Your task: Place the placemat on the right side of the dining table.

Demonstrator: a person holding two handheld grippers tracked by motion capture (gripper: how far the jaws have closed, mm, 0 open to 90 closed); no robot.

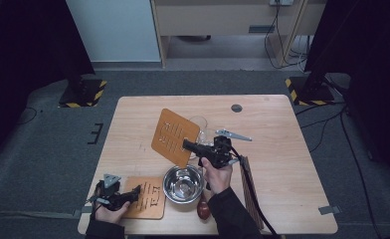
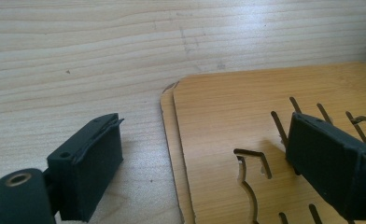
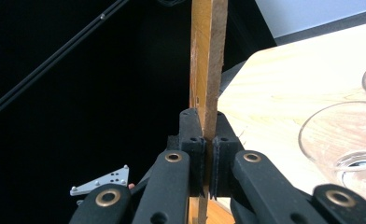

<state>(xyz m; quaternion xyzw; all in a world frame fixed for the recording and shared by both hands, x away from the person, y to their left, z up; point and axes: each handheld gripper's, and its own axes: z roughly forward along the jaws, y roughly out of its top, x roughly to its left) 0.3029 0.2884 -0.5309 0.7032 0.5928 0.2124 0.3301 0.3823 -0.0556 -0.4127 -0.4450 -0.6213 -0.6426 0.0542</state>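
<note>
The jaws of the right gripper (image 3: 208, 154) are clamped on the lower edge of a thin wooden board (image 3: 208, 70), which rises edge-on up the middle of the right gripper view between the two black pads. In the high view the same right gripper (image 1: 190, 145) sits a little right of the frame's centre, and the wooden board (image 1: 174, 136) it holds is lifted off the table and tilted, its slotted orange-brown face turned toward the camera. The jaws of the left gripper (image 2: 204, 168) stand apart: one pad is over bare table at the lower left of the left gripper view, the other over a second slotted board (image 2: 246, 126) at the lower right, with nothing pinched between them. That second board (image 1: 147, 197) lies flat near the lower left of the table in the high view, and in the left gripper view it appears to rest on another board of the same shape, whose edge peeks out along its left side. The left gripper (image 1: 133, 193) reaches it from the frame's lower left. Just right of the flat board stands a shiny metal bowl (image 1: 183, 183), and clear glassware (image 3: 344, 149) sits on the light wooden table (image 1: 277, 129) just behind the right gripper.
</note>
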